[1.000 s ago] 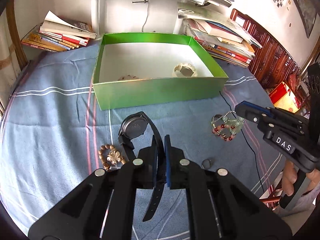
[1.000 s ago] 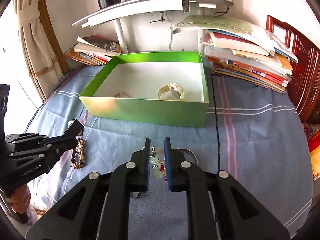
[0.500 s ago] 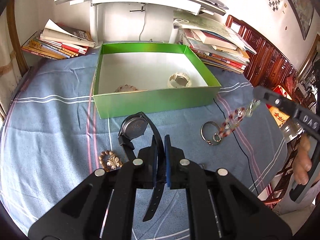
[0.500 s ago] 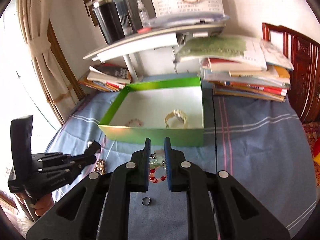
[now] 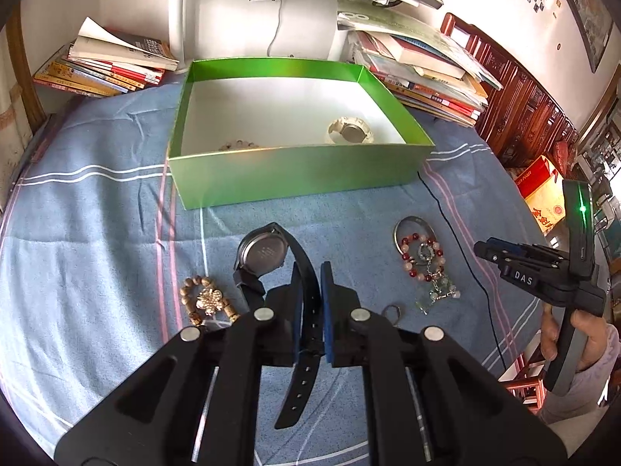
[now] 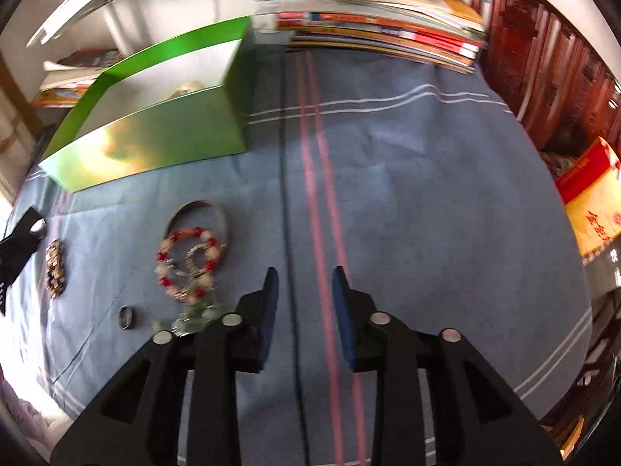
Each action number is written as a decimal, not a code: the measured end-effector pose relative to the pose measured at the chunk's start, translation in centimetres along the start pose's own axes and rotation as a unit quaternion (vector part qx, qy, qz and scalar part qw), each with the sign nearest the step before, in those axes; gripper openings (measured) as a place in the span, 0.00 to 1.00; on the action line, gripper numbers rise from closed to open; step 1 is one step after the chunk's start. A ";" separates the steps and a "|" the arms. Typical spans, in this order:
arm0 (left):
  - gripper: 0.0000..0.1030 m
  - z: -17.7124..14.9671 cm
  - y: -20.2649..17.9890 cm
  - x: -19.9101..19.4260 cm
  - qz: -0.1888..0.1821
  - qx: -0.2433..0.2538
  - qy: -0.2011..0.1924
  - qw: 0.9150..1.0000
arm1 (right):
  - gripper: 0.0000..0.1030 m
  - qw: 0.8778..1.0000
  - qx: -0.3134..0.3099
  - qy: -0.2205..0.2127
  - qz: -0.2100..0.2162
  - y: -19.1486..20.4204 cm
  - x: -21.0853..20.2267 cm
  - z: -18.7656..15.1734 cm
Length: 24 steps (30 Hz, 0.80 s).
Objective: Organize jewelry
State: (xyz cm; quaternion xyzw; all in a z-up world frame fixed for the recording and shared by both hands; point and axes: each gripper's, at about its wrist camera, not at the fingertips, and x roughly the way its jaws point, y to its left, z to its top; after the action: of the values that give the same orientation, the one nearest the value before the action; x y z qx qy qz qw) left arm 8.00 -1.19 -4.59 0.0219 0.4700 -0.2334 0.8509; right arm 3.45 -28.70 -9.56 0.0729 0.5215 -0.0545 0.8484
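Blue striped cloth point(image 6: 427, 194) w/ green box point(image 5: 295, 178) at far edge; L gripper point(image 5: 310, 303) clamped on black watch point(image 5: 268, 252) strap; R gripper point(image 6: 304, 306) jaws just opened, empty, red-bead bracelet point(image 6: 186, 264) lying beside

A blue striped cloth point(image 5: 97, 209) covers the table, stacked books point(image 5: 423, 73) line a white wall, and dark carved wooden furniture point(image 5: 520, 112) stands nearby.

Glossy green box point(image 5: 295, 178), woven blue cloth point(image 6: 427, 202), shiny metal bangle point(image 5: 403, 229)
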 end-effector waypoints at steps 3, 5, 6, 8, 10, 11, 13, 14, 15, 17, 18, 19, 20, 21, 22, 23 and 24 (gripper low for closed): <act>0.11 -0.1 -0.2 0.6 -0.003 0.000 0.008 1.000 | 0.34 0.998 -0.037 0.001 0.050 2.3 0.2 -0.5; 0.12 -0.4 -0.3 1.0 -0.001 0.000 0.015 1.000 | 0.34 0.996 -0.041 0.000 0.077 3.3 0.6 -0.3; 0.12 -0.5 -0.3 1.2 -0.001 -0.001 0.019 1.000 | 0.34 0.996 -0.039 0.002 0.084 3.4 0.9 0.0; 0.13 -0.8 -0.3 1.7 0.001 -0.002 0.028 1.000 | 0.32 0.996 -0.037 0.010 0.077 3.8 2.0 0.6; 0.13 -1.2 -0.2 2.1 0.003 -0.003 0.035 0.999 | 0.11 0.996 -0.045 0.019 0.070 4.4 2.5 0.8; 0.13 -1.3 -0.2 2.3 0.004 -0.004 0.037 0.999 | 0.08 0.996 -0.047 0.018 0.074 4.7 2.5 0.9; 0.13 -1.6 0.1 2.6 0.006 -0.008 0.042 0.999 | 0.08 0.994 -0.043 0.009 0.096 4.9 1.6 1.2; 0.13 -1.8 0.2 2.8 0.008 -0.010 0.045 0.999 | 0.08 0.993 -0.039 -0.004 0.109 4.8 0.7 1.4; 0.13 -1.9 0.2 3.0 0.009 -0.011 0.048 0.999 | 0.08 0.992 -0.037 -0.015 0.121 4.8 0.0 1.5; 0.13 -2.0 0.1 3.3 0.008 -0.011 0.052 0.999 | 0.08 0.985 -0.026 -0.047 0.166 4.4 -2.1 2.2; 0.13 -2.0 0.0 3.3 0.006 -0.009 0.052 0.999 | 0.08 0.977 -0.021 -0.069 0.202 4.0 -3.7 2.7; 0.13 -2.1 -0.1 3.3 0.005 -0.007 0.052 0.999 | 0.08 0.969 -0.019 -0.090 0.231 3.7 -5.0 2.9; 0.13 -2.1 -0.2 3.3 0.003 -0.006 0.051 0.999 | 0.08 0.966 -0.028 -0.104 0.234 3.8 -5.9 3.1; 0.13 -2.1 -0.3 3.3 0.001 -0.005 0.050 0.999 | 0.08 0.974 -0.040 -0.109 0.194 4.1 -6.2 3.5; 0.13 -2.1 -0.4 3.3 0.001 -0.004 0.050 0.999 | 0.08 0.984 -0.052 -0.113 0.131 4.5 -6.1 3.6; 0.13 -2.1 -0.5 3.3 0.000 -0.003 0.050 0.999 | 0.08 0.986 -0.054 -0.110 0.110 4.5 -5.8 3.7; 0.13 -2.1 -0.6 3.2 0.000 -0.003 0.048 0.999 | 0.08 0.985 -0.045 -0.096 0.135 4.2 -5.3 3.9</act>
State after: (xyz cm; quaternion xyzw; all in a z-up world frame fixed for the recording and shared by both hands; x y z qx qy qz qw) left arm 7.55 -2.38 -8.28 0.0310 0.5109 -0.2305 0.8276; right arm 5.21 -25.18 -2.82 0.0991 0.4248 0.0770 0.8966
